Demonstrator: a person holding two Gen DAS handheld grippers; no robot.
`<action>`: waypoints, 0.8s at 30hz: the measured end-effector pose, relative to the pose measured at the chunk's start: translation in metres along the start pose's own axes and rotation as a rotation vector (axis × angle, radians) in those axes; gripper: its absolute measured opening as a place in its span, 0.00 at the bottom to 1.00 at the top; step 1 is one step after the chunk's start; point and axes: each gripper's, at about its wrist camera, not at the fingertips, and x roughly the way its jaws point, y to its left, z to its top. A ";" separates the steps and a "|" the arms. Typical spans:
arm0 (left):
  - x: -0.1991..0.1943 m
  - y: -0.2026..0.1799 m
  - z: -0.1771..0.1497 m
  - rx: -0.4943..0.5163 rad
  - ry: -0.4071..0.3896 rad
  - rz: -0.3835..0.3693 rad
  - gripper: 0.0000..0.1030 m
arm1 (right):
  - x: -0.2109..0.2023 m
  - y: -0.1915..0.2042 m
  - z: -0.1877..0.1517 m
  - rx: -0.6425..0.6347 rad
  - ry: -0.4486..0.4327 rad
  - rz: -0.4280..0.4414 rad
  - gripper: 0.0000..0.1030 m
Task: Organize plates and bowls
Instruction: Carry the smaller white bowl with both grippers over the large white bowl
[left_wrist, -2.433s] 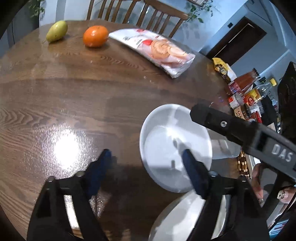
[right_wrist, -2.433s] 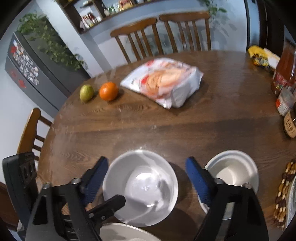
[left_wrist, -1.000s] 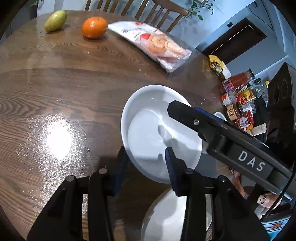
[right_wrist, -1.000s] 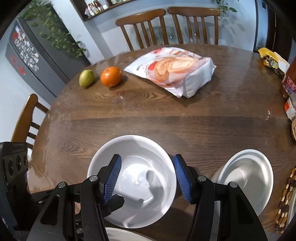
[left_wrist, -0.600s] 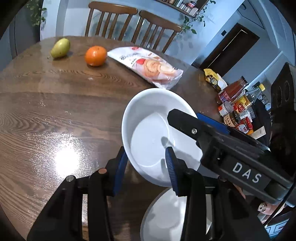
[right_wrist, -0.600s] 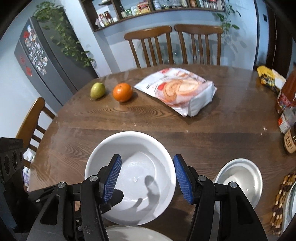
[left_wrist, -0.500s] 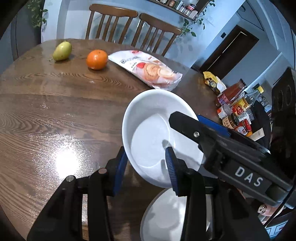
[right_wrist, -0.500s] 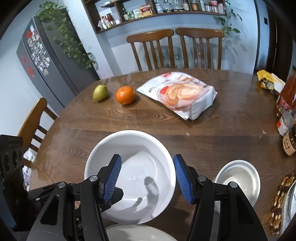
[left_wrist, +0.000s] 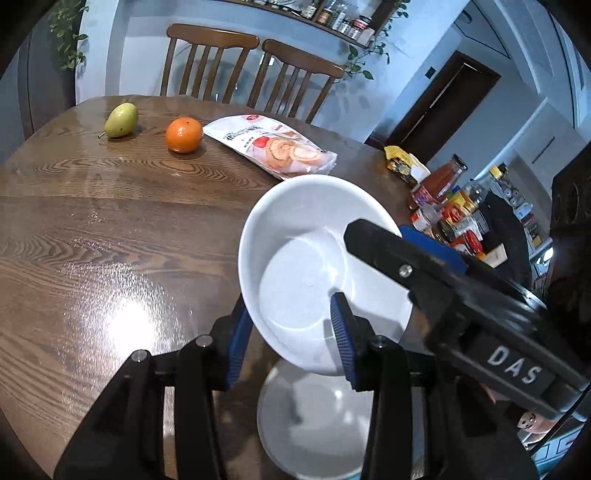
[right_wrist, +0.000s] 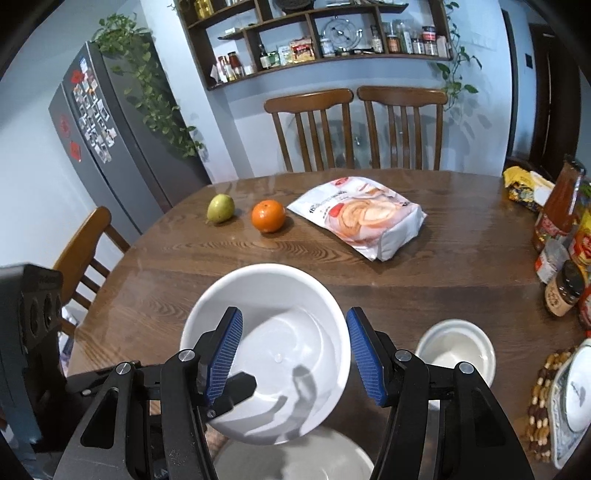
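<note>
Both grippers hold 1 white bowl (right_wrist: 280, 332) above the table (right_wrist: 443, 266): left gripper (left_wrist: 291, 332) pinching its near rim, right gripper (right_wrist: 295, 350) w/ fingers clamped across its sides, over a plate (left_wrist: 314, 424).

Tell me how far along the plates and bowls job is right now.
Nothing looks stacked yet. In hand: the large white bowl is lifted off the table, with the left gripper pinching its rim and the right gripper clamped across it, above a white dish below. Left: setting that bowl down and dealing with the small white bowl, which sits alone on the table.
</note>
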 end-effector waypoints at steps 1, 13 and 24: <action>-0.003 -0.001 -0.003 -0.001 0.003 -0.007 0.39 | -0.005 0.000 -0.002 0.003 -0.009 0.007 0.60; -0.016 -0.015 -0.042 0.013 0.035 0.004 0.39 | -0.036 0.016 -0.030 -0.052 -0.038 -0.018 0.60; 0.002 -0.024 -0.071 0.033 0.102 0.004 0.40 | -0.029 -0.006 -0.063 0.023 -0.004 -0.013 0.60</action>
